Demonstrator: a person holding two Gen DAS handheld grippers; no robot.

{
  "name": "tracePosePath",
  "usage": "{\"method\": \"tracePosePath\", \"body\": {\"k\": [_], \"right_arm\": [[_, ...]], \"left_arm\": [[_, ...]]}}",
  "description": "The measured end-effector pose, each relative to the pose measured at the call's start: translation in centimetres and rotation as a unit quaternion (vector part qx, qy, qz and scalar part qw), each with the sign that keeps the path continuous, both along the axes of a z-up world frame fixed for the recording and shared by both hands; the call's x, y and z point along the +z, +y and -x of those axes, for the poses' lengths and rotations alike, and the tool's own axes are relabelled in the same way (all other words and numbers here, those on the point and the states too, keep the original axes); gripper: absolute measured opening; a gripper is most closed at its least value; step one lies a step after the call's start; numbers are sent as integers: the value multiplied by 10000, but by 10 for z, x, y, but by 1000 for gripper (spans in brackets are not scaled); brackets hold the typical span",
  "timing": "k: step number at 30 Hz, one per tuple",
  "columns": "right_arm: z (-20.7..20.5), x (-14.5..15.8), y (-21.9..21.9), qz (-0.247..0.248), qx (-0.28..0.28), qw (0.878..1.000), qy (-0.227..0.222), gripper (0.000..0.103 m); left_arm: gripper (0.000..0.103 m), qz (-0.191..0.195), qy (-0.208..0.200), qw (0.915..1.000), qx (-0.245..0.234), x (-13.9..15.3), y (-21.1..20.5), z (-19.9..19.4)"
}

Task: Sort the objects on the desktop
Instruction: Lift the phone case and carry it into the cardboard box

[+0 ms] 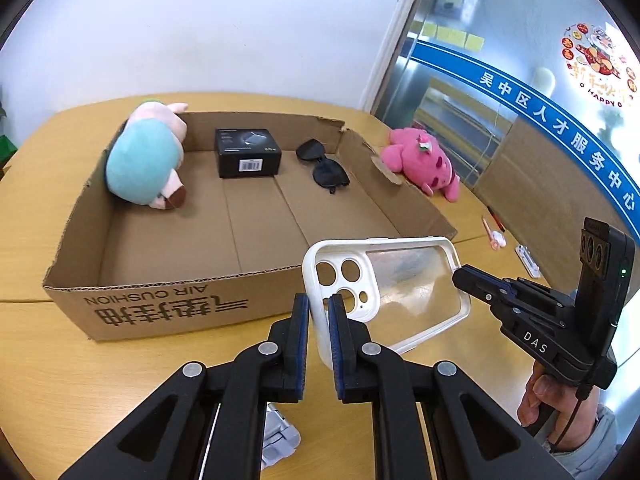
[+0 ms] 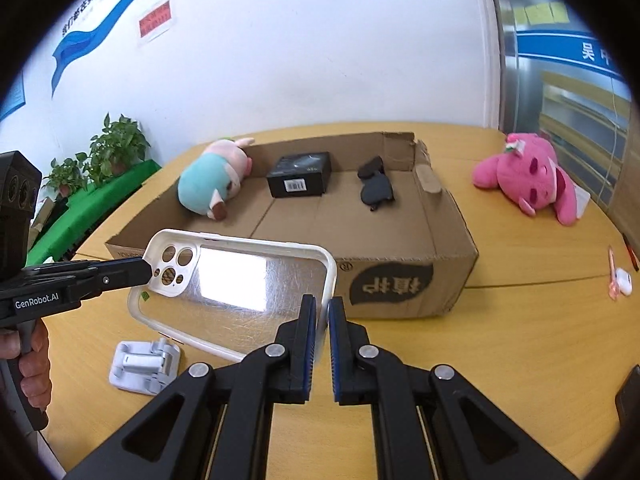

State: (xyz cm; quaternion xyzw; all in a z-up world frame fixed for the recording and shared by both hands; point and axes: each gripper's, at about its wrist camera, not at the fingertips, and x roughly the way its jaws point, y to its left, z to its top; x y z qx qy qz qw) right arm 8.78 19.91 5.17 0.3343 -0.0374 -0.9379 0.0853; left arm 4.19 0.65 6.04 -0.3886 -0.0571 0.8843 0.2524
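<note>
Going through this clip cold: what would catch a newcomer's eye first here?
A white-rimmed clear phone case held above the wooden table, the left gripper and right gripper each shut on one end. Behind it, an open cardboard box holds a teal plush pig, a black box and sunglasses; a pink plush lies outside.

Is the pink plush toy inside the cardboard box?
No, the pink plush toy lies on the table to the right of the cardboard box.
</note>
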Motion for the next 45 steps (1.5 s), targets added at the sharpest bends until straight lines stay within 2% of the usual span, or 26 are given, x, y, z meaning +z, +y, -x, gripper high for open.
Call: {"method": "tracePosePath", "body": {"k": [5,11,15,18,26,35,39,45], "right_arm": [[4,10,6,-20,158,9997,165,6],[26,38,7,-279,416,9982,316,6],[48,44,-3,-244,595,9974,339,7],[69,34,-17,-112,698,9973,210,7],[133,-4,-76,104,979,9939,-489,7],[181,-49,-105,312,1102,9847,-1311,10],[190,-58,-113,298,1135,9799,-1615,10],[192,-73,-120,264,1164,9749,-1879,13]], "left_arm": [[9,-90,107,9998,153,4,6,3],[9,-254,289,9988,294,33,-1,20],[9,-48,340,9986,407,40,-15,37],[9,85,190,9983,538,32,-35,57],[9,377,-205,9958,812,16,-85,101],[9,974,-922,9857,1016,-39,-99,139],[9,1172,-996,9825,1050,-41,-100,141],[9,1706,-921,9739,1183,-45,-91,141]]}}
